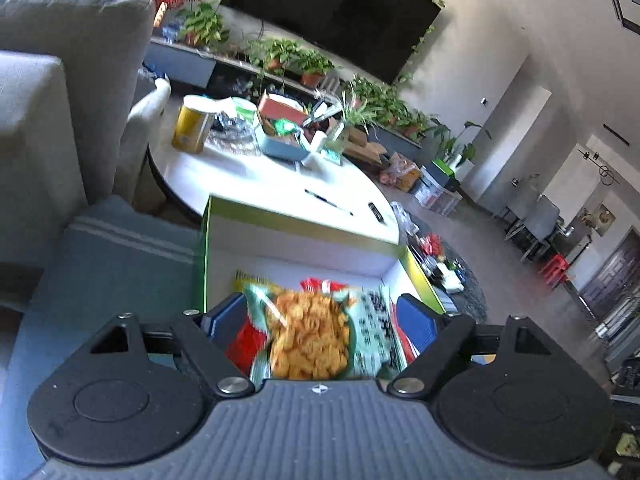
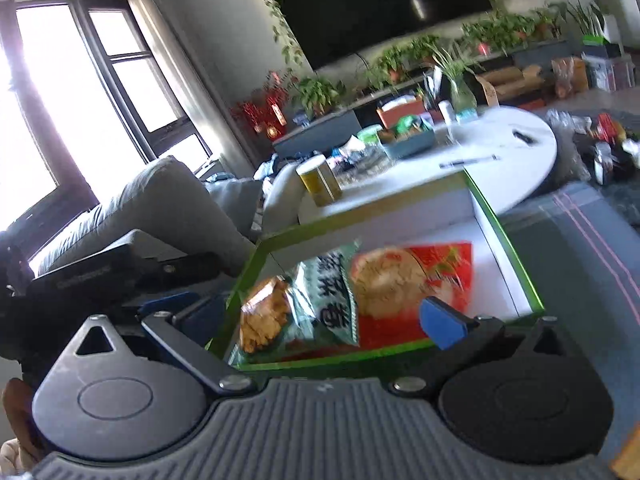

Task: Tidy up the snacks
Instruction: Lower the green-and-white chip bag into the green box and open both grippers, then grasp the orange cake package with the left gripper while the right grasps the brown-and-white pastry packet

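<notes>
A white box with a green rim (image 1: pixel 288 240) stands on a blue-grey striped cushion (image 1: pixel 120 264). Inside it lies a green snack bag (image 1: pixel 308 336) printed with orange crisps, on top of a red bag (image 1: pixel 320 285). My left gripper (image 1: pixel 320 318) is open, its blue pads on either side of the green bag and not pressing on it. In the right wrist view the green bag (image 2: pixel 316 304) and the red bag (image 2: pixel 400 280) lie flat in the box (image 2: pixel 504 240). My right gripper (image 2: pixel 320 318) is open over the box's near rim, holding nothing. The left gripper's black body (image 2: pixel 80 272) shows at the left.
Behind the box stands a round white table (image 1: pixel 260 176) with a yellow can (image 1: pixel 190 128), a blue tray of items (image 1: pixel 280 140) and pens. A grey sofa (image 1: pixel 48 80) rises on the left. More packets (image 2: pixel 604 132) lie on the floor to the right.
</notes>
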